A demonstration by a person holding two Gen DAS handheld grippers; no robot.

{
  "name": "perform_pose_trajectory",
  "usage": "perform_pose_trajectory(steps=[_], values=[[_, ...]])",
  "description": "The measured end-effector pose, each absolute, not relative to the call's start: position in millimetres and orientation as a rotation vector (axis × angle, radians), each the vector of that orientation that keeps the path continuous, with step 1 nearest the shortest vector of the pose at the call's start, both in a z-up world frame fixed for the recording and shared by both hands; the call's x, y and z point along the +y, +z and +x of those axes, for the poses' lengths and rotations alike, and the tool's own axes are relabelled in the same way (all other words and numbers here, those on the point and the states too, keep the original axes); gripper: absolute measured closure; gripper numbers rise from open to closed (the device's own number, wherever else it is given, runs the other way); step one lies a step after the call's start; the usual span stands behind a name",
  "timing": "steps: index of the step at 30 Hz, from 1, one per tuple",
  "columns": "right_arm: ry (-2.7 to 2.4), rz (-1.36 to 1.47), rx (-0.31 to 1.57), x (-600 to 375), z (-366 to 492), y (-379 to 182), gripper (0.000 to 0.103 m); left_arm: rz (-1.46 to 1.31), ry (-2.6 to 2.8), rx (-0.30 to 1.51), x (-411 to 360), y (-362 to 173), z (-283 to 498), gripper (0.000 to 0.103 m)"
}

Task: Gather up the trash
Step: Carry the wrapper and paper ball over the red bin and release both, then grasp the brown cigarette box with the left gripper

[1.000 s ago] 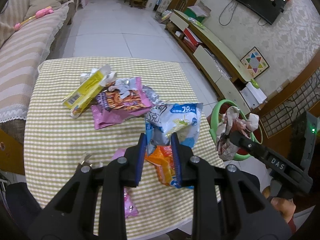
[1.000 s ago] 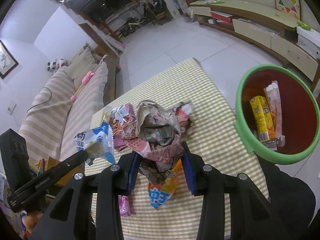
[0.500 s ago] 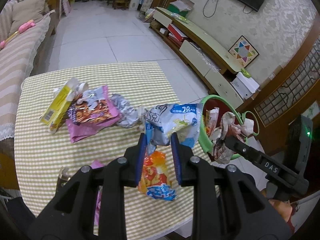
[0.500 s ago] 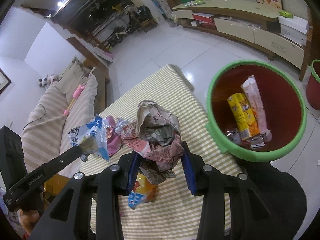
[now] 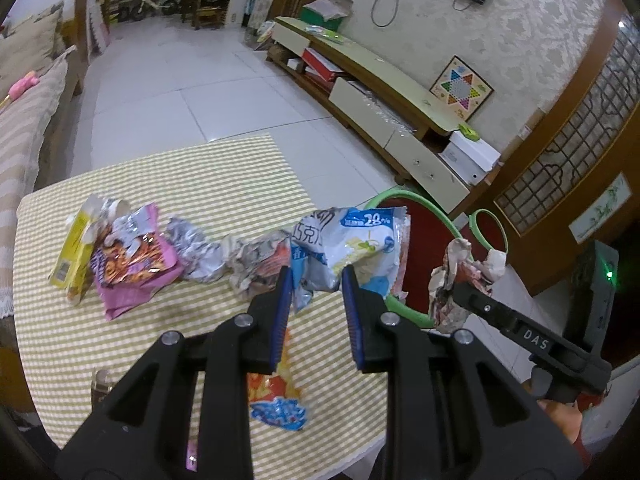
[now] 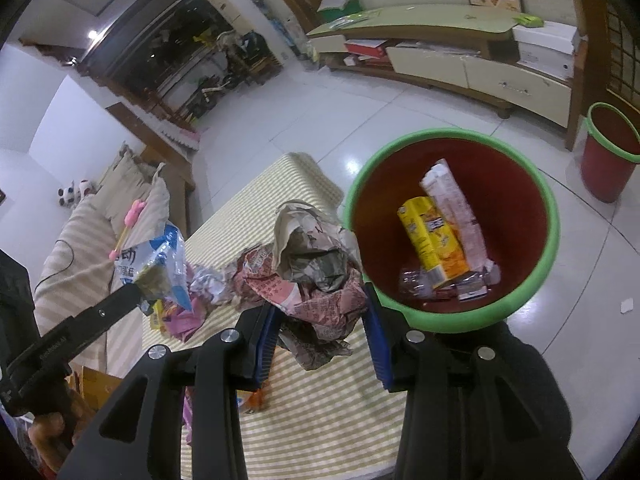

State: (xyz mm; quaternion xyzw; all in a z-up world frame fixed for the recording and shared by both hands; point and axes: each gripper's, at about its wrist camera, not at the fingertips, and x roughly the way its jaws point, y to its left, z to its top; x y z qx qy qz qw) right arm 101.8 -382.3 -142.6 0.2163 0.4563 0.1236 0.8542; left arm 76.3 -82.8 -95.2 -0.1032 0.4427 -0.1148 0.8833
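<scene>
We see a table (image 5: 224, 184) covered with a yellow checked cloth, littered with wrappers. Our left gripper (image 5: 316, 276) is clamped on a blue and white snack bag (image 5: 352, 240), held up above the table's near right edge. Our right gripper (image 6: 320, 312) is closed on a crumpled wad of printed paper (image 6: 316, 276), held above the table's edge, just beside a red bin with a green rim (image 6: 554, 236). Inside that bin lie a yellow carton (image 6: 424, 236) and a pale pink packet (image 6: 452, 208), with small scraps at the bottom. A second, smaller red bin (image 6: 604, 160) stands well apart on the tiled floor, near a low TV cabinet (image 6: 480, 68). On the table lie a yellow box (image 5: 72, 248), a pink wrapper (image 5: 132, 268), crumpled foil (image 5: 196, 248) and an orange and blue packet (image 5: 276, 400) just under the left gripper. A striped sofa (image 6: 80, 240) runs along the table's far side.
</scene>
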Motion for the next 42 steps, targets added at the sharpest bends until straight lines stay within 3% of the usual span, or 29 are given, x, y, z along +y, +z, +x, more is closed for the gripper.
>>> perform_pose_trajectory(steps=[28,30,32,34,42], values=[[0.105,0.462,0.898,-464,139,-145,0.064,-0.111,-0.461,0.970,-209,-110,153,0.078],[0.097,0.455,0.902,-462,141,-146,0.061,-0.097,-0.472,0.980,-218,-112,161,0.073],[0.088,0.444,0.911,-459,143,-149,0.050,-0.086,-0.472,0.993,-223,-116,166,0.043],[0.073,0.438,0.907,-459,144,-149,0.041,-0.089,-0.455,0.974,-222,-116,167,0.040],[0.059,0.433,0.904,-456,142,-146,0.037,-0.085,-0.423,0.959,-206,-112,157,0.040]])
